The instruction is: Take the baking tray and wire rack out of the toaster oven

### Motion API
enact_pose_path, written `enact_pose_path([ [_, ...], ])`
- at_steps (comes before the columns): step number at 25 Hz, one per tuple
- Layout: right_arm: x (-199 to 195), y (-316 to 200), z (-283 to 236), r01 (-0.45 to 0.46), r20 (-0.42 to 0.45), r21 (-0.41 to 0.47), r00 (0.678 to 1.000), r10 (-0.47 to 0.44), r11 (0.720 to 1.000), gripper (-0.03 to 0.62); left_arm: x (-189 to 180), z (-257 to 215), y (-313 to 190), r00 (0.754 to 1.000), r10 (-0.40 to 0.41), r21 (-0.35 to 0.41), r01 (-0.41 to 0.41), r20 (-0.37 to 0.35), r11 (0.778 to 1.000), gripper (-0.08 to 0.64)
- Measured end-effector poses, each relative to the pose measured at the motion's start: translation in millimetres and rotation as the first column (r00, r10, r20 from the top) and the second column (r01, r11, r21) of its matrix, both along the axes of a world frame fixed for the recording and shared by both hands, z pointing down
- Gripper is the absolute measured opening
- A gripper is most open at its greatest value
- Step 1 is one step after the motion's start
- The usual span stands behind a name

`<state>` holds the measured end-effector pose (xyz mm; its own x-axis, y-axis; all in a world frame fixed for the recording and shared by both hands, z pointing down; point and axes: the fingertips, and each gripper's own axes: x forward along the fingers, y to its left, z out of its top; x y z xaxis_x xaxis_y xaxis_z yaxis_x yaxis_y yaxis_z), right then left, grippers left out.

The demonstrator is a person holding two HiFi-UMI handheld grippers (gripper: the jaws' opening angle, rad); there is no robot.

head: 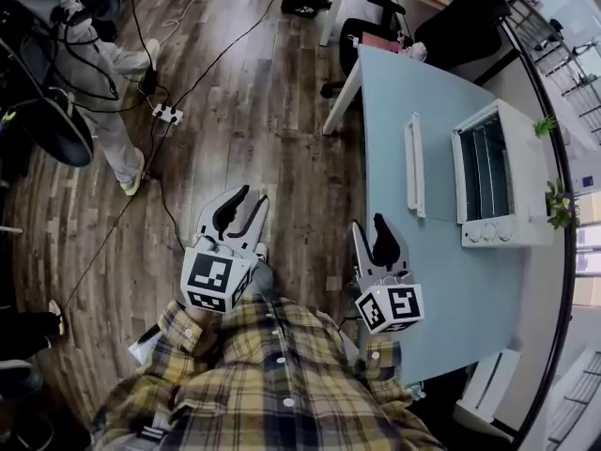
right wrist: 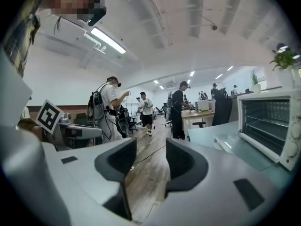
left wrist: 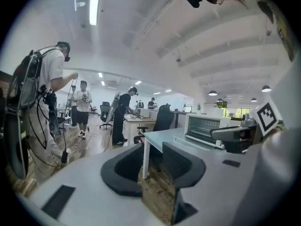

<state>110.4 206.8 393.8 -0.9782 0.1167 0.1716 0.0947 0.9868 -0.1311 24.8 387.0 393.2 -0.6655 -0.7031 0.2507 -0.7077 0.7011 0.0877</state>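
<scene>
A white toaster oven (head: 526,172) stands at the far side of the pale blue table (head: 404,92), its glass door (head: 437,172) folded down flat with the handle (head: 413,163) toward me. Rack bars (head: 488,167) show in its cavity; I cannot pick out a baking tray there. My left gripper (head: 239,216) hangs over the wooden floor, well short of the table, open and empty. My right gripper (head: 376,242) is at the table's near edge, also open and empty. The left gripper view has the oven (left wrist: 204,128) far off beyond the left gripper (left wrist: 153,166). In the right gripper view the oven (right wrist: 270,121) is right of the right gripper (right wrist: 150,161).
Cables and a power strip (head: 167,114) lie on the floor. A person (head: 94,83) stands at the left with gear on. An office chair (head: 376,26) sits at the table's end. Small plants (head: 561,205) flank the oven. A white unit (head: 488,383) stands at bottom right.
</scene>
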Motion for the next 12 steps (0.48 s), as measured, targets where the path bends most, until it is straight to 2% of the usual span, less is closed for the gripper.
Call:
enact_pose_path([
  [7,-62.5,-6.6,-1.5,-0.050,0.001,-0.005,0.999,0.050,0.999,0.223,-75.6,-3.2,-0.3,0.999,0.044,0.000,-0.044,0.012,0.999,0.166],
  [12,-88.7,-16.1,9.1,-0.104,-0.024,-0.016,0.994,0.104,0.994,0.235,-106.6,5.4,-4.5,0.996,0.085,-0.012,-0.085,-0.001,0.996,0.183],
])
